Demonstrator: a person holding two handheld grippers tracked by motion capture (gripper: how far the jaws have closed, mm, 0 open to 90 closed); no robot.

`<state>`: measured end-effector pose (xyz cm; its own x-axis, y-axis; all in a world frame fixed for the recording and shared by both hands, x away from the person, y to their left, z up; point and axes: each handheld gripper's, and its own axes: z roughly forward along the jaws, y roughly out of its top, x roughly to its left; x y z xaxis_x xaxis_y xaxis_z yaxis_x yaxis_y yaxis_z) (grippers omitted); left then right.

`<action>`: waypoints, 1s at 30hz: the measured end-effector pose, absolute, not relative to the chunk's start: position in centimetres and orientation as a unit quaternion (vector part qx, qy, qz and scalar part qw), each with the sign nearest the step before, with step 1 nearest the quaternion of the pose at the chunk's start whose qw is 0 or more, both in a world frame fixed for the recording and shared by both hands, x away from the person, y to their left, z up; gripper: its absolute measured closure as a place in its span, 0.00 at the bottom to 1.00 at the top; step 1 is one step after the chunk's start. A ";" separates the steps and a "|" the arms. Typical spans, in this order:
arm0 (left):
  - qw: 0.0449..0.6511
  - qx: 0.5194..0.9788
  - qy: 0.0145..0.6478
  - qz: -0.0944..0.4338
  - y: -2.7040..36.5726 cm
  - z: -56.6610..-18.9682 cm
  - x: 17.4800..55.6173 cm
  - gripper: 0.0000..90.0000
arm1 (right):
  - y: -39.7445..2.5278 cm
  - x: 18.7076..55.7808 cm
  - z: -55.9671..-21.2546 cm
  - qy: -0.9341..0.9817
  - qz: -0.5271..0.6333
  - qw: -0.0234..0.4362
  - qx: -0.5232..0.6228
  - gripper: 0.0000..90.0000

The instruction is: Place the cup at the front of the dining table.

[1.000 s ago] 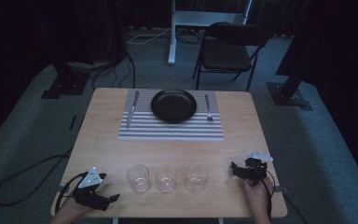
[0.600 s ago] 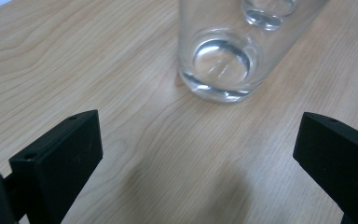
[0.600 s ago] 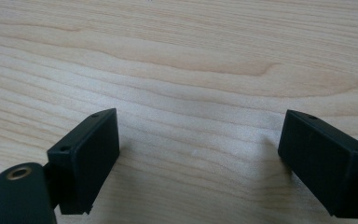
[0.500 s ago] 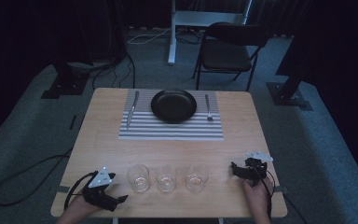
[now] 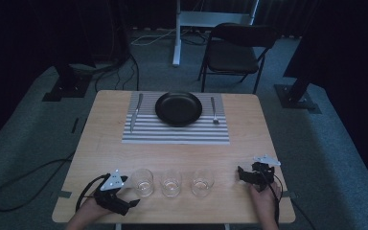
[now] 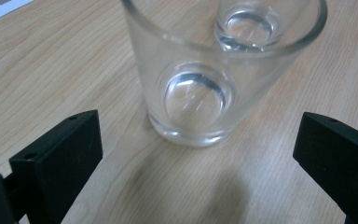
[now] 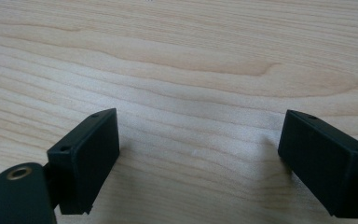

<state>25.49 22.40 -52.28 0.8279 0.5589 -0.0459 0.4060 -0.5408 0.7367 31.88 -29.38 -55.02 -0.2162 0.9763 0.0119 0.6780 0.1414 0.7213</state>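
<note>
Three clear empty glasses stand in a row near the table's front edge: the left glass (image 5: 143,182), the middle glass (image 5: 171,184) and the right glass (image 5: 202,182). My left gripper (image 5: 131,198) lies low at the front left, open, its jaws pointing at the left glass. In the left gripper view that glass (image 6: 198,88) stands just beyond the wide-spread jaws of the left gripper (image 6: 196,161), untouched, with the middle glass (image 6: 249,25) behind it. My right gripper (image 5: 243,174) rests open on the table to the right of the row. The right gripper (image 7: 198,156) has bare wood between its jaws.
A striped placemat (image 5: 175,133) at the far half holds a black plate (image 5: 178,108), a knife (image 5: 135,112) on its left and a fork (image 5: 213,111) on its right. Behind the table stand a folding chair (image 5: 235,52) and stand bases on the carpet.
My left gripper has slid right along the front edge, up to the left glass. The right gripper and the glasses have stayed still.
</note>
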 end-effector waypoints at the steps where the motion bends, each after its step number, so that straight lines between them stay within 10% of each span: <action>1: 0.394 0.871 0.276 0.101 22.1 -52.3 25.6 0.02 | -29.4 31.9 -55.0 0.716 0.309 0.241 0.578 0.13; 30: 0.439 0.827 0.314 0.157 18.8 -53.3 25.7 0.02 | -29.4 31.9 -55.0 0.716 0.309 0.241 0.578 0.13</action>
<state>25.68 18.79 -53.34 0.7542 0.6564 -0.0164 0.3810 -0.4171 0.8251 31.88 -29.38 -55.02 -0.2161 0.9763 0.0121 0.6781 0.1412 0.7213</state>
